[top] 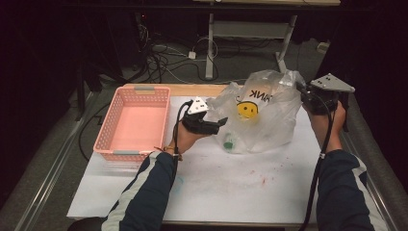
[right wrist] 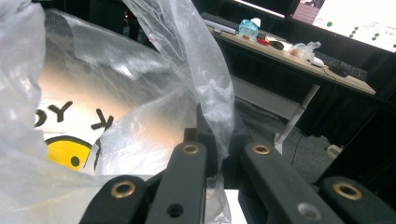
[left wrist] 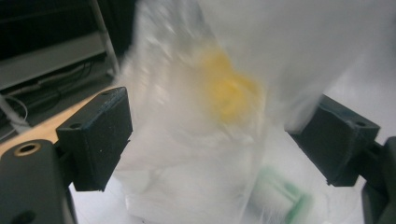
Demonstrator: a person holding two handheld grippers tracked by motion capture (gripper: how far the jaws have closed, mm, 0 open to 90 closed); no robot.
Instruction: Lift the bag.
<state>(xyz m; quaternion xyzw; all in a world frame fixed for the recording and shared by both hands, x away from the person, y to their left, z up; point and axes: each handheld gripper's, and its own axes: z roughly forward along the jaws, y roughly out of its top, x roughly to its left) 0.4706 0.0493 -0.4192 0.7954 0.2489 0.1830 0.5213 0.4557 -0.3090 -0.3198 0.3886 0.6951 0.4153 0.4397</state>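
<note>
My right gripper [top: 308, 98] clamps the flimsy, slippery plastic bag [top: 269, 115] at its 2 o'clock handle; left gripper [top: 222, 123] gapes beside it.

A white table [top: 231, 187] carries a pink basket [top: 134, 122] and a clear plastic bag [top: 269, 120].

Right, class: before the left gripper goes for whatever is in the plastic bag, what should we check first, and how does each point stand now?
1. Right gripper pinches the plastic bag handle: ok.
2. Left gripper jaws wide apart: ok.
3. Bag between the left jaws, pads not pressing: ok.
4. Green thing inside the bag, low on the table: ok.
5. Bag mouth open enough to enter: cannot tell.
6. Pink basket beside the bag, ready: ok.
</note>
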